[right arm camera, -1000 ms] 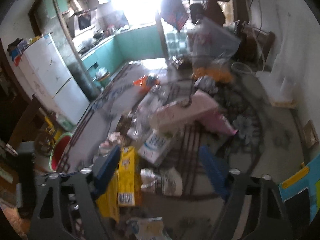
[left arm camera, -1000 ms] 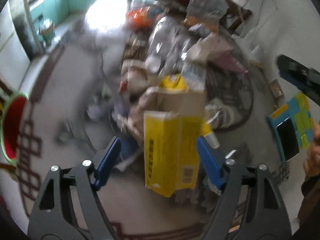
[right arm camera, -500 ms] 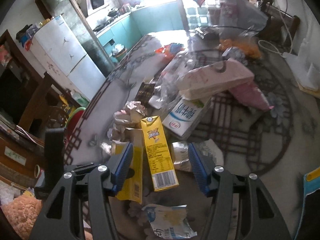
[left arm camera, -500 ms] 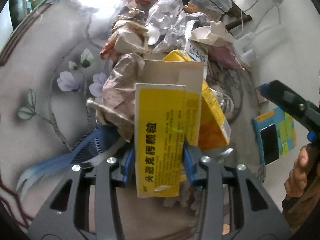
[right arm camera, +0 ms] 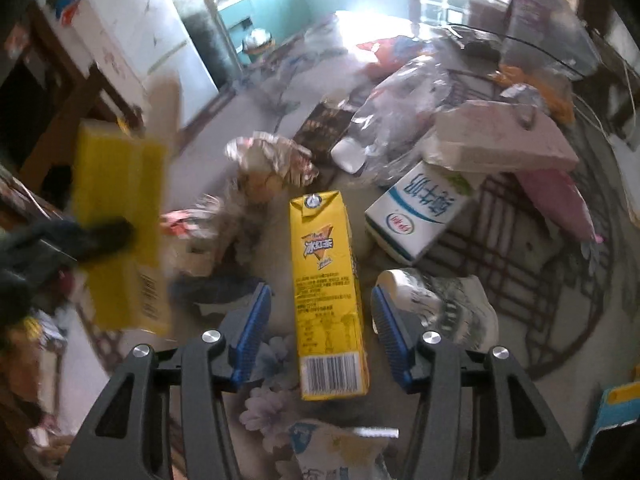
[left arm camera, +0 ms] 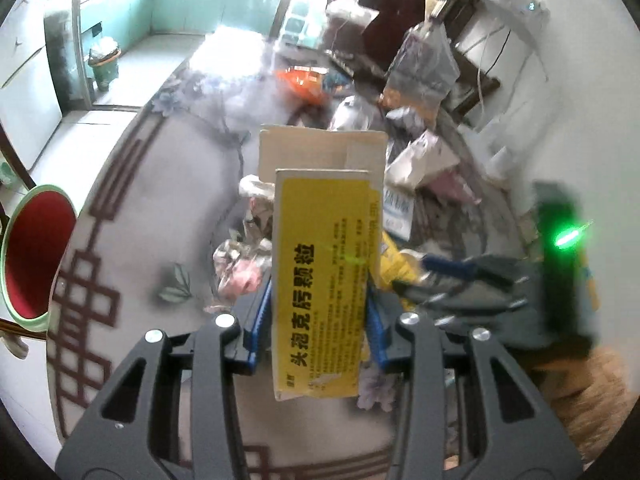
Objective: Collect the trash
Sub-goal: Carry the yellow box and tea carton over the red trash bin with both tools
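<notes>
Two grippers split the work: the left gripper [left arm camera: 318,314] clamped the yellow medicine box [left arm camera: 322,280] mid-frame, lifted for binning, while the right gripper [right arm camera: 320,330] gaped astride the yellow tea carton [right arm camera: 326,292], ready to close.

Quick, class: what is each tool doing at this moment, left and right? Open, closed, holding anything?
Left tool: closed on the yellow medicine box, lifted above the table.
Right tool: open, pads either side of the yellow tea carton, not gripping it.
</notes>
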`<state>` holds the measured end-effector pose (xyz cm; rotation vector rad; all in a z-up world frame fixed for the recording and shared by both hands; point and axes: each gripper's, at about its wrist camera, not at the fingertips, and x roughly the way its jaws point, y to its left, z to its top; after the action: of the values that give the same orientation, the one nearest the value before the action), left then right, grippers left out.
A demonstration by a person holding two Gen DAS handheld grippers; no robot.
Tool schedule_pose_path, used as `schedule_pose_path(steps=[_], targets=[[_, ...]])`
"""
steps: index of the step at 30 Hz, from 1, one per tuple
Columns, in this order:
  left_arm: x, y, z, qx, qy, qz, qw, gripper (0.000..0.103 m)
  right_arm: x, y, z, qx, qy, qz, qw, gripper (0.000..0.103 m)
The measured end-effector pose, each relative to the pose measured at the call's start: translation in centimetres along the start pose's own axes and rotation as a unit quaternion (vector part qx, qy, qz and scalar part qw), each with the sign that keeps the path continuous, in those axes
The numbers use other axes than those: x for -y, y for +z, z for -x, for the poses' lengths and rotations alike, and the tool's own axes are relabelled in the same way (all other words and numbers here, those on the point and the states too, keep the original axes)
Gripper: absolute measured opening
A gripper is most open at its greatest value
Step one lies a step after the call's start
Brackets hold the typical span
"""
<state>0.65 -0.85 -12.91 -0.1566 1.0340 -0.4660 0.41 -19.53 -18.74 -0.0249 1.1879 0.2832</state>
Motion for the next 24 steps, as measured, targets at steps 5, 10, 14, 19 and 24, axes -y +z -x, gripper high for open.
schedule_pose_path(steps=[5,10,14,19,24], targets=[[-0.6,0.8,2.0,0.026,0.002,0.008,0.9996,0.039,-0.6,-0.2,-2.2,-0.027,-0.010,0.008,1.000,0.035],[-2.4,1.2,3.6,0.045,0.001,0.032,0.9985,0.039,-0.3,0.5,0.6,0.019,0.011,-0.013,1.000,0.034],[-3.7,1.4,5.0,0.059,0.009,0.044,0.9973,0.039,-0.6,1.6,4.3,0.066,0.021,-0.029,0.997,0.034],[-6.3,1.6,5.7,0.064,0.036,0.055,0.9958,0.039,-2.2,3.4,7.2,0.110,0.032,-0.037,0.993,0.034],[-10.1,2.2,6.6,0.063,0.059,0.054,0.9948,0.039,-5.8,5.5,7.6,0.125,0.038,-0.034,0.991,0.034]])
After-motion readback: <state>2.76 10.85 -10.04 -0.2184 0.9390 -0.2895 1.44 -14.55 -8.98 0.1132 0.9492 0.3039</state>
